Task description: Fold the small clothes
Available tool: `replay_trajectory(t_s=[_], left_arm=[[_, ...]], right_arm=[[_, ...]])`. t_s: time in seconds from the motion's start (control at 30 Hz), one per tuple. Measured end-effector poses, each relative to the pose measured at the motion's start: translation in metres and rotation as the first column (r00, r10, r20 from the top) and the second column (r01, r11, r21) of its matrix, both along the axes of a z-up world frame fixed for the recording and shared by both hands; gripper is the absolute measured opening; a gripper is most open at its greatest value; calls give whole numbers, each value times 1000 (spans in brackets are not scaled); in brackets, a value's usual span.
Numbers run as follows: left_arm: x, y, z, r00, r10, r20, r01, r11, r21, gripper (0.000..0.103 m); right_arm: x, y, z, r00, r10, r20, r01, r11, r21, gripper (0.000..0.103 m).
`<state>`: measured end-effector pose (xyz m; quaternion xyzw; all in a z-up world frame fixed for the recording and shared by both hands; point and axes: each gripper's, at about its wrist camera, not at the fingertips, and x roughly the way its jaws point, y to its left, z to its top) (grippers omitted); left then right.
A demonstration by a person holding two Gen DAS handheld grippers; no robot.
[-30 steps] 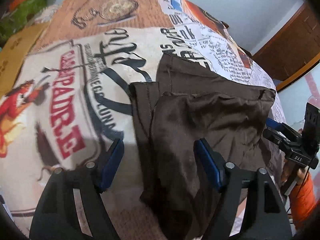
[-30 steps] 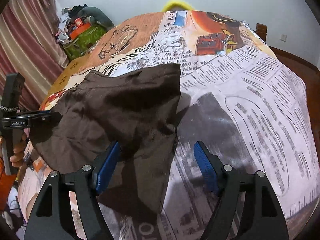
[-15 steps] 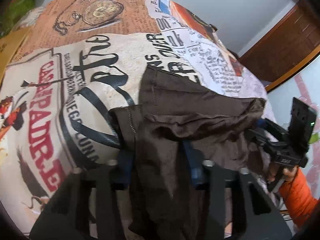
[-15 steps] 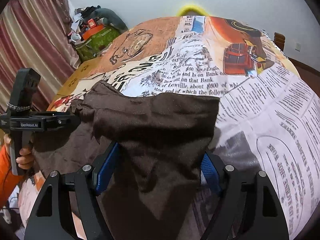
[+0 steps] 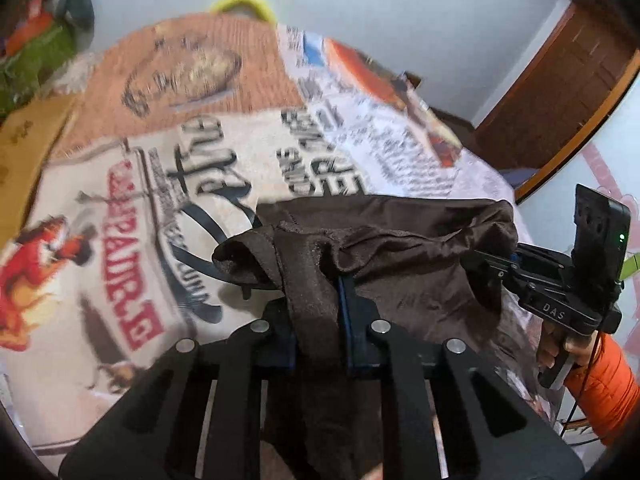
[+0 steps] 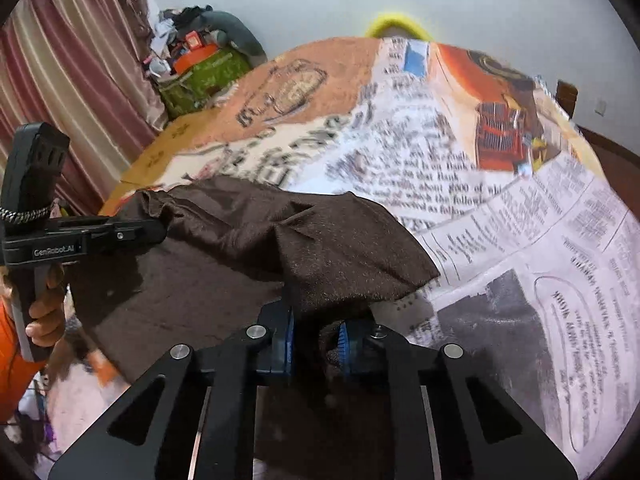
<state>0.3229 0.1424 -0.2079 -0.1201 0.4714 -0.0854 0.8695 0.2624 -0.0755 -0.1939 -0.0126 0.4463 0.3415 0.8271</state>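
A small dark brown garment lies on a bed cover printed like newspaper and posters. My left gripper has a bunched fold of its near left edge between the blue pads, and its jaws are closing on the cloth. In the right wrist view the same brown garment is pinched at its near right corner by my right gripper, whose jaws are closing too. The near edge hangs lifted off the cover between both grippers. Each camera shows the other gripper at the cloth's far side: the right gripper and the left gripper.
A person's hands in orange sleeves hold the handles. A yellow object peeks over the bed's far end. Clutter with a green bag and a pink curtain stand at the left, a wooden door at the right.
Both grippers went from wide open to closed on the garment's near edge. They rose with it, so the cloth is bunched and lifted off the cover.
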Motion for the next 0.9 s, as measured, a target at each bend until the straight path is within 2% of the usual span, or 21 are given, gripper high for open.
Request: replay_trajectory(t_s=[0.13, 0.27, 0.47, 0.63, 0.8, 0.9], left_arm=[[-27, 7, 39, 995, 19, 95, -26, 997, 70, 15], [-50, 24, 68, 985, 50, 165, -68, 992, 108, 15], [-81, 70, 92, 968, 125, 219, -154, 981, 117, 15], [-88, 115, 74, 968, 200, 149, -213, 974, 77, 15], [-76, 154, 15, 964, 265, -7, -264, 963, 49, 15], [-64, 168, -14, 958, 278, -64, -276, 960, 41, 15]], right_arm=[[-17, 12, 29, 998, 28, 55, -29, 1000, 11, 14], [-33, 31, 58, 993, 52, 108, -57, 997, 44, 14], [-47, 73, 81, 983, 105, 149, -117, 991, 68, 13], [-50, 116, 76, 977, 165, 136, -176, 981, 77, 13], [-37, 153, 40, 978, 204, 33, -206, 977, 63, 13], [-26, 170, 15, 975, 219, -23, -218, 975, 33, 14]])
